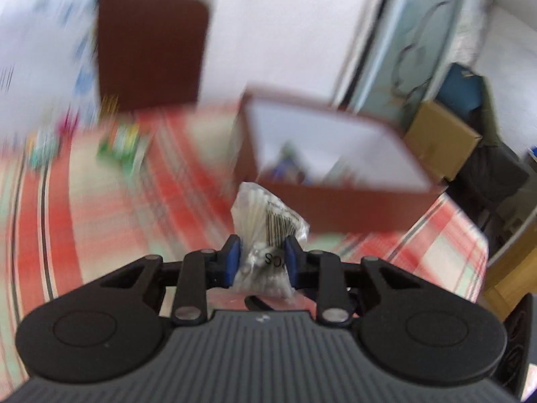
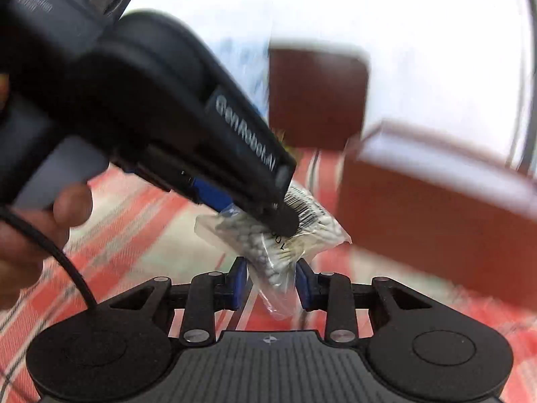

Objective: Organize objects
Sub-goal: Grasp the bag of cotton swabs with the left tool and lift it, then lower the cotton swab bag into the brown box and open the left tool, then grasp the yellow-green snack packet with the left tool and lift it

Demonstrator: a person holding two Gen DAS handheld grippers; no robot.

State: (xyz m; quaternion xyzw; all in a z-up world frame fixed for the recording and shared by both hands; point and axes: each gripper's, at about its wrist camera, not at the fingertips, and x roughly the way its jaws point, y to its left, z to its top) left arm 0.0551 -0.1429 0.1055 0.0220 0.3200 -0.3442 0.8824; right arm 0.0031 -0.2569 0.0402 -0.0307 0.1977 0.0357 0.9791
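Observation:
A clear plastic bag of cotton swabs (image 1: 268, 221) with a barcode label is held above the table. My left gripper (image 1: 262, 262) is shut on it. It also shows in the right wrist view (image 2: 268, 245), where the left gripper comes in from the upper left and clamps its top. My right gripper (image 2: 272, 285) has its blue pads either side of the bag's lower end, close to it. A brown open box (image 1: 335, 181) with a white inside stands just beyond the bag and holds a few small items. It is blurred in the right wrist view (image 2: 436, 208).
A red, white and green checked cloth (image 1: 134, 201) covers the table. The brown box lid (image 1: 151, 50) stands upright at the back. A green packet (image 1: 120, 144) and small colourful items (image 1: 43, 147) lie at the far left. A cardboard box (image 1: 439, 137) sits off the table's right.

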